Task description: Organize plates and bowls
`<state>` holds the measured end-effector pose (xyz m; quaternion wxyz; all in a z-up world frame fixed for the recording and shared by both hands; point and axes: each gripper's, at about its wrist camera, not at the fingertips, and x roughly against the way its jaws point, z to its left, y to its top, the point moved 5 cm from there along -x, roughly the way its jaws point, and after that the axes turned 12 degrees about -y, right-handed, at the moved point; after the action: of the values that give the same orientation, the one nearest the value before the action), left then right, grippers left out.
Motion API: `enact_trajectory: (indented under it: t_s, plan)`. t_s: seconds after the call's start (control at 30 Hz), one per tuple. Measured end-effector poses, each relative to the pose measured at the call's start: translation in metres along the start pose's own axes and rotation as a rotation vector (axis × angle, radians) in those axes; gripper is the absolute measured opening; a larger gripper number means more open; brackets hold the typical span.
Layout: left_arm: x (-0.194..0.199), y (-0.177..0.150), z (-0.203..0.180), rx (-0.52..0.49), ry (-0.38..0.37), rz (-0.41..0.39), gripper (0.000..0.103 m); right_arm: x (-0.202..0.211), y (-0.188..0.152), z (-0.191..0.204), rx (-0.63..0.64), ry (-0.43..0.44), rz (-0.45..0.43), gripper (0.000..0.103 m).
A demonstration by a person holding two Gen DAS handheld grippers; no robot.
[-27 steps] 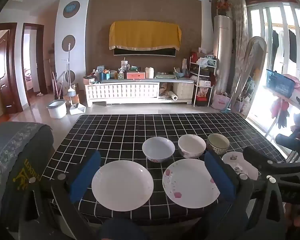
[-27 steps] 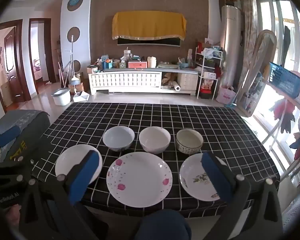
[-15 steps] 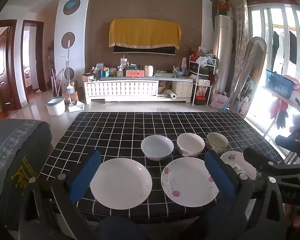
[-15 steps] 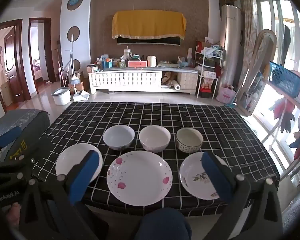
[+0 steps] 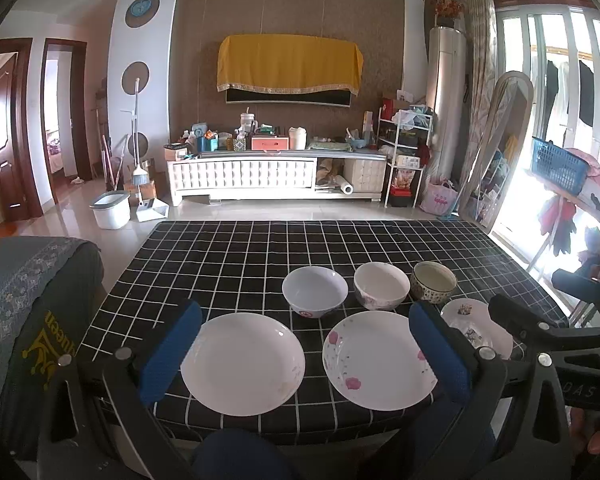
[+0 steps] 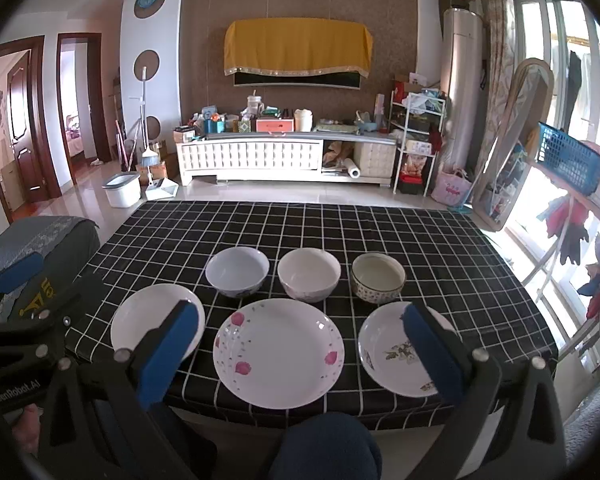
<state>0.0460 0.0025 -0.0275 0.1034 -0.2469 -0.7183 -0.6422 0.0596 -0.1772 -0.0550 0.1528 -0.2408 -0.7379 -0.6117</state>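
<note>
We hold both claws, left (image 5: 304,350) and right (image 6: 300,344), wide as before; plates (image 6: 279,353) and bowls (image 6: 309,274) unmoved.

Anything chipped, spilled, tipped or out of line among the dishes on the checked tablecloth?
Nothing stands out. Three bowls sit upright in a row behind three plates, none touching, nothing spilled on the tablecloth. Both grippers, left and right, are open and empty.

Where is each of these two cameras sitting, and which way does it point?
Left wrist: sits on the left tool, faces across the table toward the TV cabinet; own blue fingers show, open, over the plain white plate.
Right wrist: sits on the right tool, same direction; open, straddles the pink-flower plate.
Shared: three plates, three bowls, and each other's tool.
</note>
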Motion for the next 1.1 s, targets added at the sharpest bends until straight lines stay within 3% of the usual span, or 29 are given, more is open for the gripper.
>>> enact_trajectory:
  t_s: [1.1]
  plan:
    - [0.0041,-0.003,-0.0016,-0.001,-0.005,0.007,0.103,0.0032,-0.0056,0.0039,0.003,-0.022,0.019,0.103]
